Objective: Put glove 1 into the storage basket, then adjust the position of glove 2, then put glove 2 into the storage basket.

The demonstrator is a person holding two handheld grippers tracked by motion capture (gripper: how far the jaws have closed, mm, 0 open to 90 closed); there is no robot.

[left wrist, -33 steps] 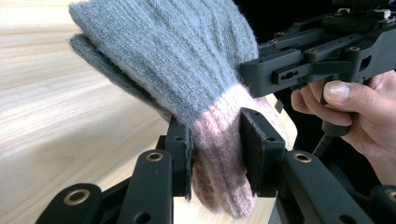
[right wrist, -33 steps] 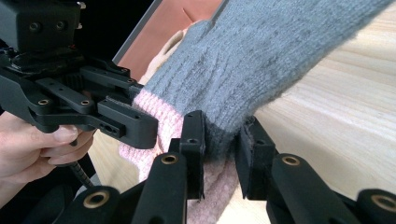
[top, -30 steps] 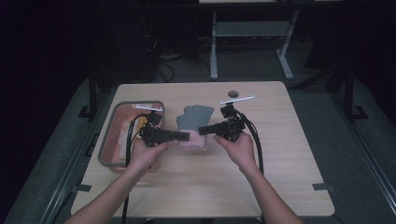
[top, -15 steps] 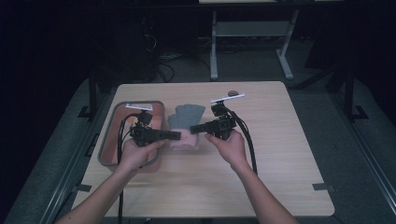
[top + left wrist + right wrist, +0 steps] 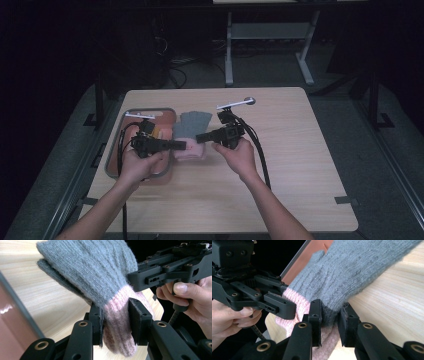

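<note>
Both grippers held the sock (image 5: 192,137) just above the bench (image 5: 300,165), beside the tray (image 5: 167,112). The left gripper (image 5: 116,315) clamped the pink cuff and the right gripper (image 5: 329,315) pinched the grey knit beside it, jaws facing; the grey length ran away from the person.

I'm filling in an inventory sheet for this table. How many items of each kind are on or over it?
Knitted grey-and-pink gloves: 1 pile, number of gloves unclear
Trays: 1
Handheld tongs: 2, left tongs and right tongs, both clamped on the gloves
Total: 4
</note>
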